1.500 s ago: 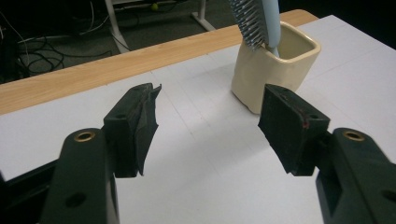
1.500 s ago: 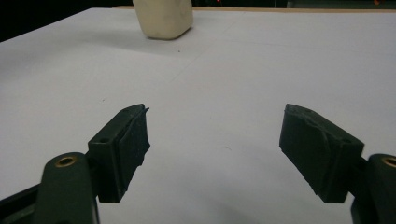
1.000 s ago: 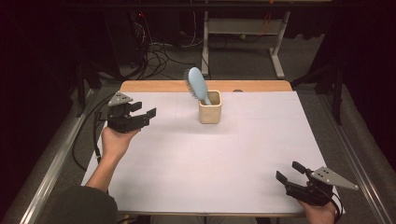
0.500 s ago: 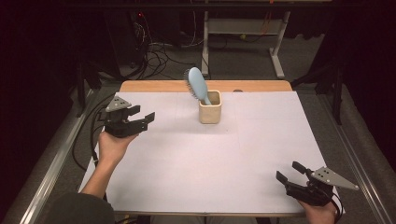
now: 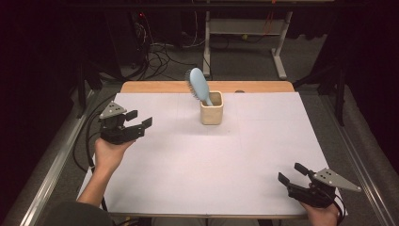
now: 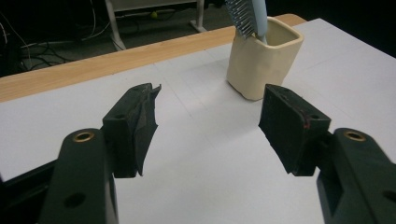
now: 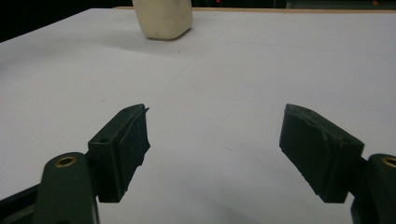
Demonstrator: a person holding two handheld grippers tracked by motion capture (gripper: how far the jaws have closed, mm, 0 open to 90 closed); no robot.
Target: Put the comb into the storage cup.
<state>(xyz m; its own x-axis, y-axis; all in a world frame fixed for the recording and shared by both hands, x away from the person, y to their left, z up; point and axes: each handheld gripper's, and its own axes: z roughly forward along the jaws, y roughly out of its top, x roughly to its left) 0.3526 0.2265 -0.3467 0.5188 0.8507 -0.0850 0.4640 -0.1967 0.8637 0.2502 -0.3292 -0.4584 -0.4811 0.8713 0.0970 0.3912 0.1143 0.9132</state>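
Both pairs of black jaws stand wide apart with nothing between them. On a white table (image 5: 188, 179) sits a cream square cup (image 5: 211, 109), toward the far edge near a strip of bare wood. A light blue hairbrush (image 5: 198, 85) stands handle-down in the cup, its head tilted left and its bristles facing left. The left gripper (image 5: 140, 123) is held above the table, well to the left of the cup and pointing toward it. The right gripper (image 5: 291, 173) sits well apart from the cup, at the near right corner, aimed back toward it. From the left gripper view, the cup (image 6: 263, 59) appears just beyond the right-hand jaw.
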